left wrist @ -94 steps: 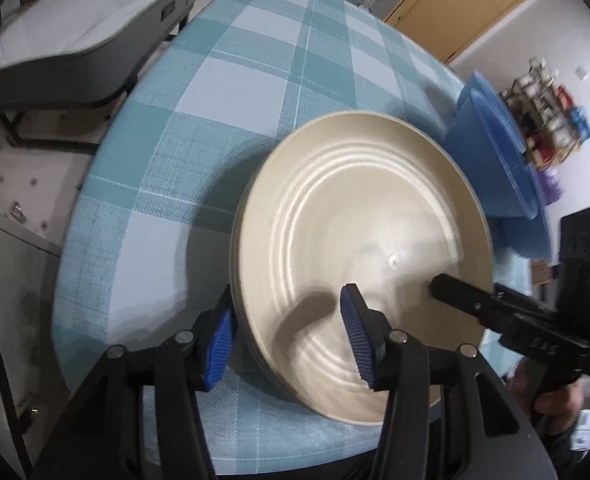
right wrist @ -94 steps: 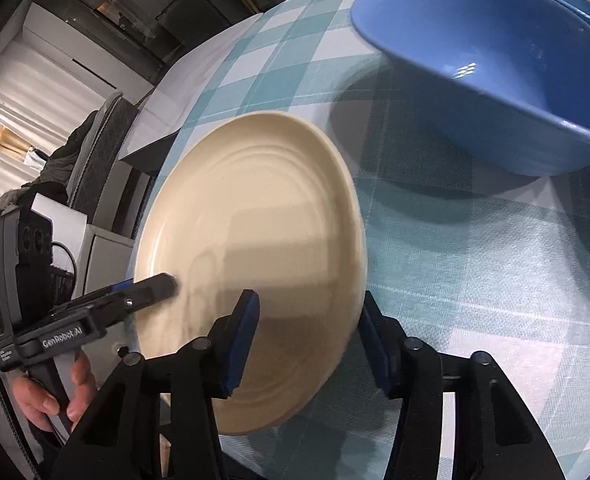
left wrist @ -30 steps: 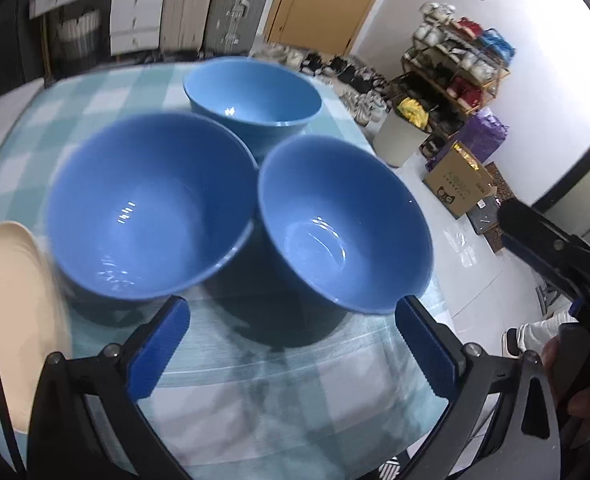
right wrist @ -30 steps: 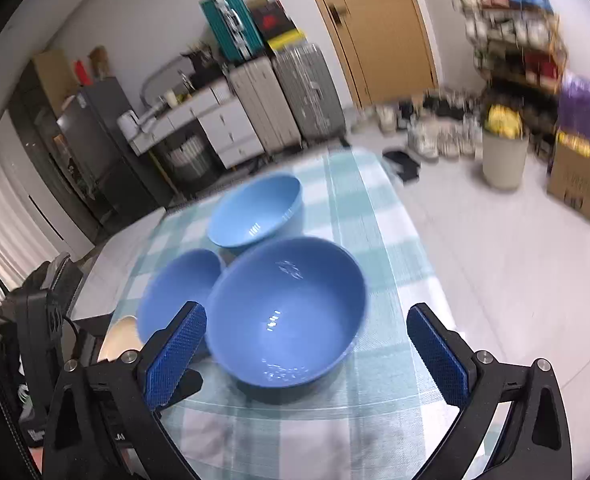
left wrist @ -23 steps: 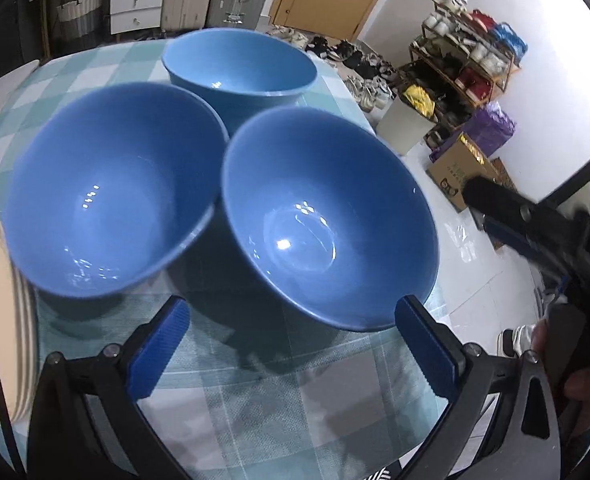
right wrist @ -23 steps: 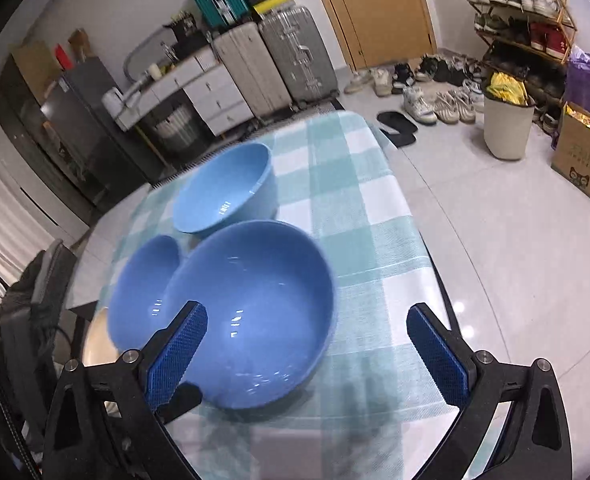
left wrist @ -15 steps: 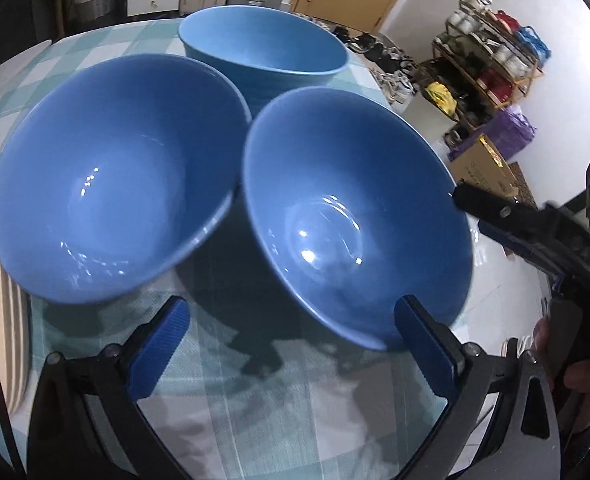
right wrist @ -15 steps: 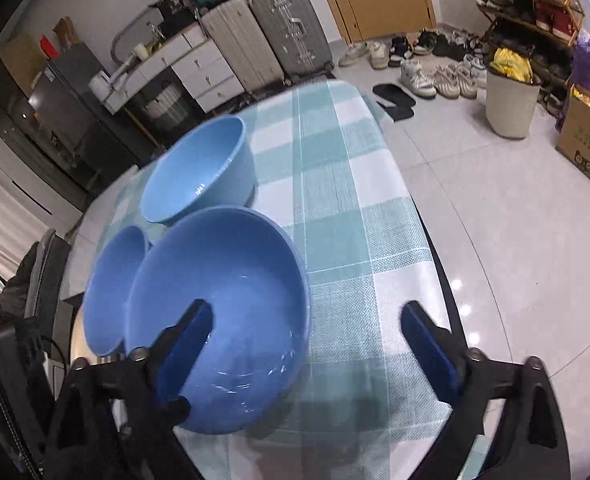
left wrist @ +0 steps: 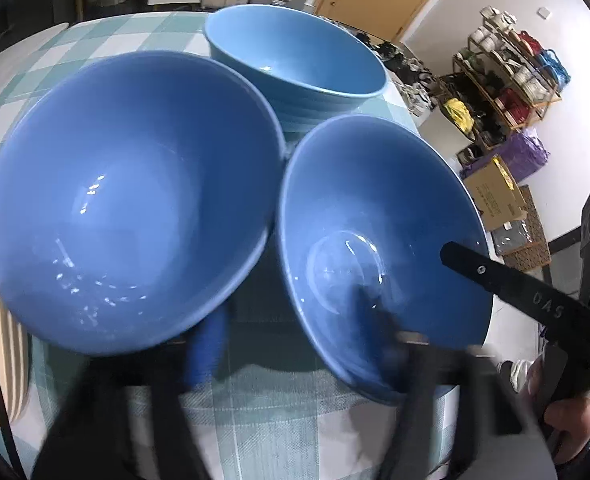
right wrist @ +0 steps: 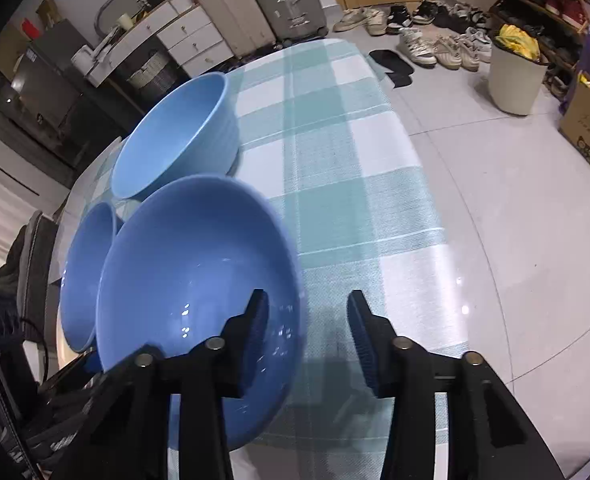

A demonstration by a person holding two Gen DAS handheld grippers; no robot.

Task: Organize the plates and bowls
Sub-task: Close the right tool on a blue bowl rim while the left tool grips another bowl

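The near blue bowl sat at the table edge, its rim straddled by both closing grippers: right gripper and blurred left gripper. Neither looked clamped yet. Best results were probably had if both rims got pinched evenly before any lift.

I see even indoor light, glints inside glossy blue ceramic bowls, glare on white tiled floor. Left gripper motion-blurred. Heavy fisheye bending, black corners.
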